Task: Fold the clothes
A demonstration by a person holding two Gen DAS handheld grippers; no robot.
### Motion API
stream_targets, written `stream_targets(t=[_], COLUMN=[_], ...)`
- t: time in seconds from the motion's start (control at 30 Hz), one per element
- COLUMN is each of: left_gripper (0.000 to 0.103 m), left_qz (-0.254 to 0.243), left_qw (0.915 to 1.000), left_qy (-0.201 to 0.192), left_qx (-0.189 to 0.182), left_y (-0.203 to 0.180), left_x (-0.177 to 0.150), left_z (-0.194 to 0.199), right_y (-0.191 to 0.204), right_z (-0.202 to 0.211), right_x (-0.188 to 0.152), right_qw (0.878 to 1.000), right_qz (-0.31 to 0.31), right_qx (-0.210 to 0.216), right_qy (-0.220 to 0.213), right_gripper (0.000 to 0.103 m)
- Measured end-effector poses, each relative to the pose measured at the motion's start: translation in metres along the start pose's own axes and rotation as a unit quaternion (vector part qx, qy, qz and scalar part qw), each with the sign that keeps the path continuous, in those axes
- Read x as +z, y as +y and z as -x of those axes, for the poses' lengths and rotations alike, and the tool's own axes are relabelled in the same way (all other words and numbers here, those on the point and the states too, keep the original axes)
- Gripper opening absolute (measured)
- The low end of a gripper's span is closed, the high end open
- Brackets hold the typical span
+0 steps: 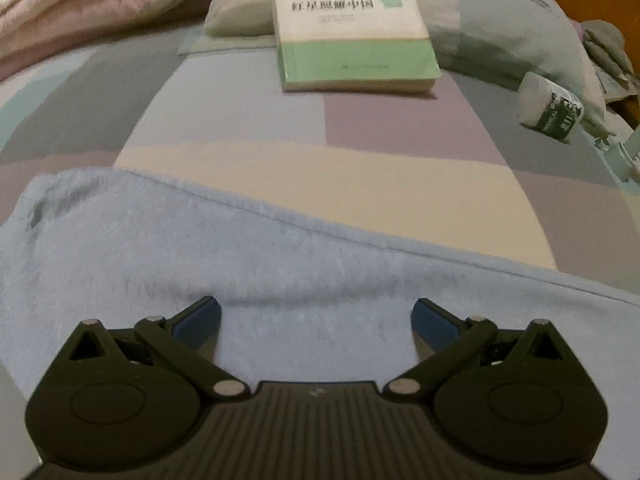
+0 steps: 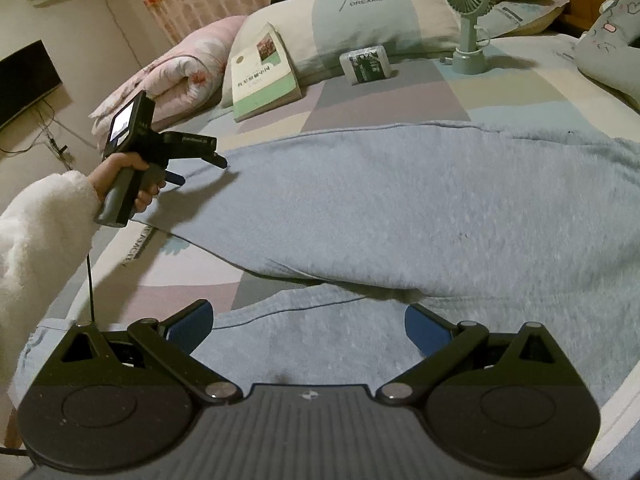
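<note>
While a pale blue fleecy garment [image 2: 400, 208] is lying spread across the bed [image 2: 520, 92], the left gripper [image 1: 316, 316] is hovering over its left end, jaws standing wide and holding nothing. Moving rightward, the right gripper [image 2: 308, 320] is hanging over the near edge, equally wide and empty-handed. It is looking soft, light and floppy, likely sagging when lifted; pinching a hem or corner seems best.

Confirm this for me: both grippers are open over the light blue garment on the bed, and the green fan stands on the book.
Not quite. The green fan stands on the bed sheet, apart from the book, as the right wrist view shows. The left gripper and right gripper are open over the light blue garment.
</note>
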State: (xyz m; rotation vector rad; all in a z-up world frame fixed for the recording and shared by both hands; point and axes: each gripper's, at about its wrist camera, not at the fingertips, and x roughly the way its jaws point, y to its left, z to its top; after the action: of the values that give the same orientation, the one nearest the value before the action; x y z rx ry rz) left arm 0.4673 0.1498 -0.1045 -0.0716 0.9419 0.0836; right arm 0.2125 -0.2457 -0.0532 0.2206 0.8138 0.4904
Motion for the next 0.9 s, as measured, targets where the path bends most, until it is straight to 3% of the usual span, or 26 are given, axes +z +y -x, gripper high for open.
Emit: stream_targets(t=[0.2, 0.43, 0.57, 0.67, 0.73, 0.9], left_gripper=[0.103, 0.102, 0.102, 0.102, 0.102, 0.102], left_qz=[-0.034, -0.019, -0.085, -0.148, -0.162, -0.194], left_qw=[0.9985, 0.9993, 0.9953, 0.9819, 0.9739, 0.9648], left_qy=[-0.039, -0.026, -0.001, 0.034, 0.048, 0.06], left_qx=[0.018, 0.02, -0.046, -0.113, -0.151, -0.168], left_y=[0.0, -0.012, -0.067, -0.125, -0.162, -0.24], left_x=[0.012, 0.013, 0.003, -0.011, -0.021, -0.04], left_z=[-0.021, 0.003, 0.036, 0.059, 0.069, 0.072], right_y=[-0.003, -0.003, -0.001, 0.001, 0.0, -0.004], right_z=[-0.006, -0.002, 0.0, 0.003, 0.005, 0.011], right_x=[-0.002, -0.002, -0.001, -0.001, -0.001, -0.001], right_qw=[1.0, 1.0, 1.0, 1.0, 1.0, 1.0], right_qz=[-0.004, -0.001, 0.001, 0.007, 0.006, -0.001], right_qx=[-0.005, -0.002, -0.001, -0.004, -0.002, 0.002], right_qy=[0.011, 0.008, 0.006, 0.001, 0.001, -0.004], right_gripper=[0.103, 0.103, 0.103, 0.103, 0.103, 0.103])
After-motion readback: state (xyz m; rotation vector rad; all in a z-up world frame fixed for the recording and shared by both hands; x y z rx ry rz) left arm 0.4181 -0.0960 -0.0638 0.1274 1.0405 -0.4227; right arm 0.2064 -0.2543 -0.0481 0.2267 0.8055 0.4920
